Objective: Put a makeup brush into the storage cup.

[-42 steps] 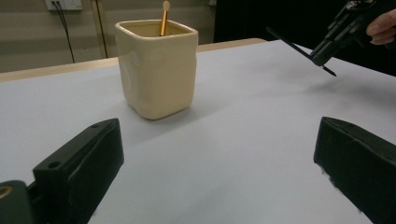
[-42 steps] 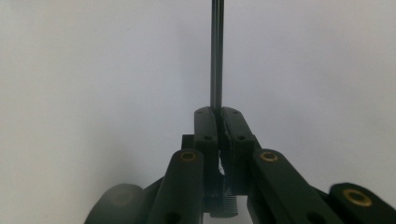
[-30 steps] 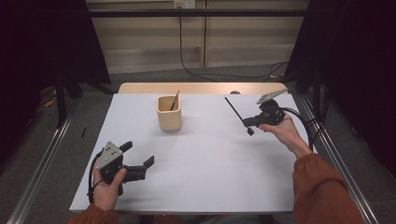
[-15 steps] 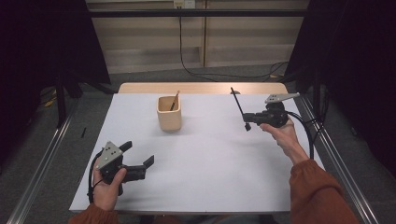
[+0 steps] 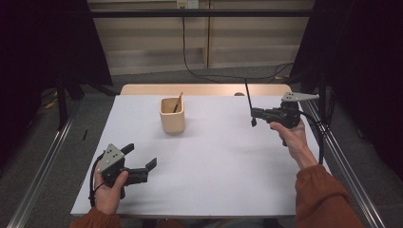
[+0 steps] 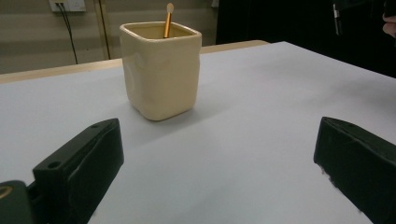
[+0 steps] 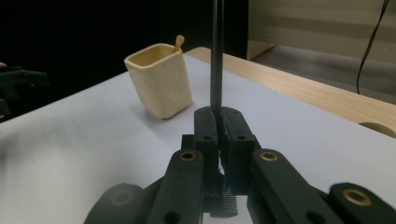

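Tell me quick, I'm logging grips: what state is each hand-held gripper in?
Left hand-held gripper: open, holding nothing.
Right hand-held gripper: closed on a thin black stick.

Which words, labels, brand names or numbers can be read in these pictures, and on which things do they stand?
None can be read.
Cup: plain cream walls, no print.
Stick in the cup: no marks.
Black rod in the right gripper: no marks.
Left gripper: grey plate with no text that can be read.
White table: blank.
Wall socket: too small to tell if it bears any writing.
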The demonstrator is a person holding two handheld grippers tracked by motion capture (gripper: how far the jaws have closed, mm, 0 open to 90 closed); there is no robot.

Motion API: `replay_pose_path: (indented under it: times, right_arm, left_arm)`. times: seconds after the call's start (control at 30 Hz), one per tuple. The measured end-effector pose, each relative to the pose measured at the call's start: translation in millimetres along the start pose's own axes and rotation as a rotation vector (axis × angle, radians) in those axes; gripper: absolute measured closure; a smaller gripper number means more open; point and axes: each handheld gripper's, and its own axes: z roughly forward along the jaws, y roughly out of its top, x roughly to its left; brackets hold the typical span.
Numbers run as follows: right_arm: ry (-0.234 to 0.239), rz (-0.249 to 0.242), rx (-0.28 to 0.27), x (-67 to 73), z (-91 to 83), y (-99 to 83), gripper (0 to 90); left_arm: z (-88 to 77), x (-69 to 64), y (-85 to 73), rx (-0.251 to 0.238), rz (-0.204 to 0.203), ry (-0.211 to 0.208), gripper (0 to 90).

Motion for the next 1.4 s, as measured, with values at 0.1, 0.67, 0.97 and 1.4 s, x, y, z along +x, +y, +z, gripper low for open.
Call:
replay_pose_path:
  times: [0.1, 0.67, 0.97, 1.4]
  right_arm:
    - [0.006, -0.011, -0.009, 3.2, -2.5, 1.3, 85.5]
    - [0.044, -0.044, -0.024, 25.3, -13.2, 3.0, 85.6]
    - [0.089, -0.052, -0.017, 40.7, -18.5, -0.5, 85.6]
    - [0.147, -0.087, 0.023, 68.3, -20.3, -8.8, 85.5]
  left_arm:
    - [-0.4, -0.2, 0.4, 0.002, 0.008, -0.002, 1.5]
    - [-0.8, -0.1, 0.4, -0.004, 0.005, -0.004, 1.5]
    - [-1.7, 0.2, 1.9, -0.004, 0.004, -0.007, 1.8]
    - [-3.6, -0.7, 2.1, -0.016, 0.012, -0.009, 1.5]
